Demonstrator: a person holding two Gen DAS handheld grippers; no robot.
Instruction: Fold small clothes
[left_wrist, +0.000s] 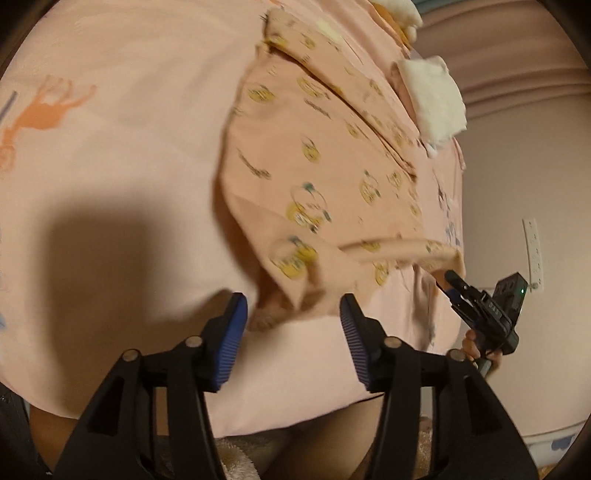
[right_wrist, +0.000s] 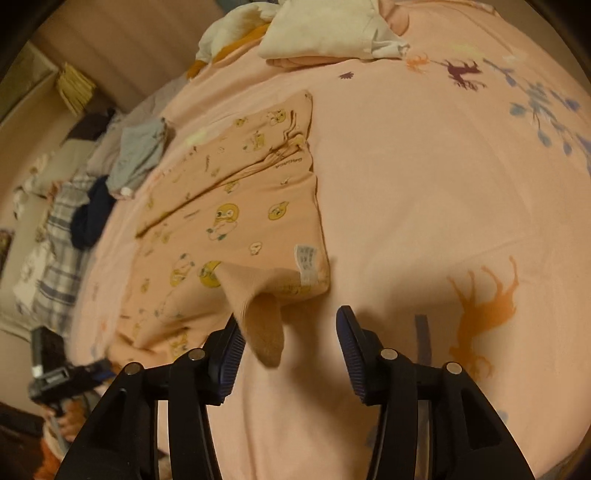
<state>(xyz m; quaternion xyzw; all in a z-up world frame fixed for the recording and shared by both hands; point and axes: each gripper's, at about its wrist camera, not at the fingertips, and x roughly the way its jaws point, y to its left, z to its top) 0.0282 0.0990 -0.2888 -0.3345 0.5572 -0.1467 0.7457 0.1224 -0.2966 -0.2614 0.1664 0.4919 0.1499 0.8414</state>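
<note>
Bed sheet (right_wrist: 424, 192), pink with animal prints, covers the whole work surface. On it lies the garment I am folding: a small peach top (right_wrist: 236, 206) printed with yellow cartoon ducks, spread left of centre in my right wrist view and centre-right in my left one.

Progress, judged from how it lies: sides are turned in, giving a long, roughly rectangular shape with a fold line down its length. The near end is not flat. A ribbed cuff (right_wrist: 264, 328) hangs loose toward me, and a white care label (right_wrist: 306, 264) shows at the near corner. I judge one or two cross folds remain, then stacking.

At the far edge sits a pile of cream folded pieces (right_wrist: 325, 33), apparently done. A grey item (right_wrist: 138, 157) and a dark blue one (right_wrist: 92, 218) lie off to the side, apparently still waiting.

My right claw (right_wrist: 290, 347) stands about half open, gripping nothing; the cuff dangles just beside its left pad. My left claw (left_wrist: 293, 325) is likewise half open and empty, the top's near corner drooping between its pads without being pinched.
</note>
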